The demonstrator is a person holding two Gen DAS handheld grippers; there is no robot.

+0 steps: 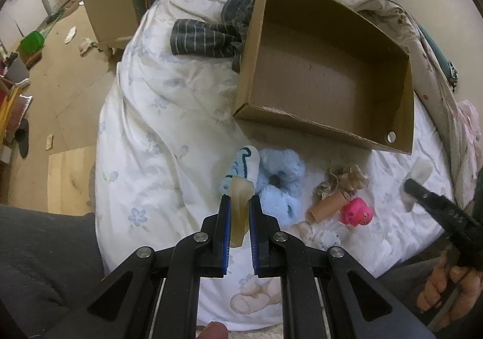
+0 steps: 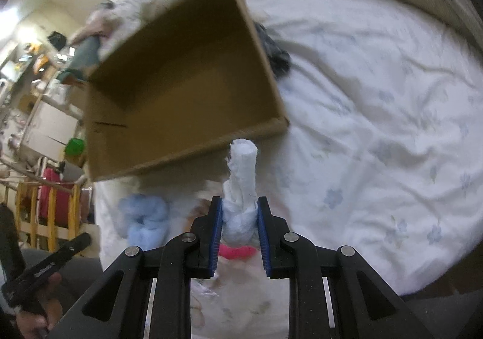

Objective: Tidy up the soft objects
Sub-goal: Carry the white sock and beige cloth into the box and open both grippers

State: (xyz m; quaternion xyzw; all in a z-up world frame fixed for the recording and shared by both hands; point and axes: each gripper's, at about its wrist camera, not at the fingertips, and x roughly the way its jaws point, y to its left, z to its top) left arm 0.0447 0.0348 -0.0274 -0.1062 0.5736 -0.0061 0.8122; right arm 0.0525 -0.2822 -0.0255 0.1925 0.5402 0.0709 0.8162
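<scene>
On the bed (image 1: 145, 115), over a white floral quilt, both claws are busy. The left claw (image 1: 240, 203) is clamped on a floppy tan, translucent piece (image 1: 240, 203) that pokes out past its blue pads, right in front of a light blue rolled sock (image 1: 243, 168) and a fluffy blue scrunchie (image 1: 279, 180). The right claw (image 2: 240, 207) is squeezed shut around a white rolled cloth (image 2: 241, 185) standing up between its fingers, just below the near edge of the open cardboard box (image 2: 120, 157). That box has nothing in it in either view. To the right of the scrunchie lie a cardboard tube (image 1: 327, 206) with frayed beige stuff, and a pink rubber duck (image 1: 356, 212). A dark striped garment (image 1: 208, 37) is bunched against the box's far left side.
</scene>
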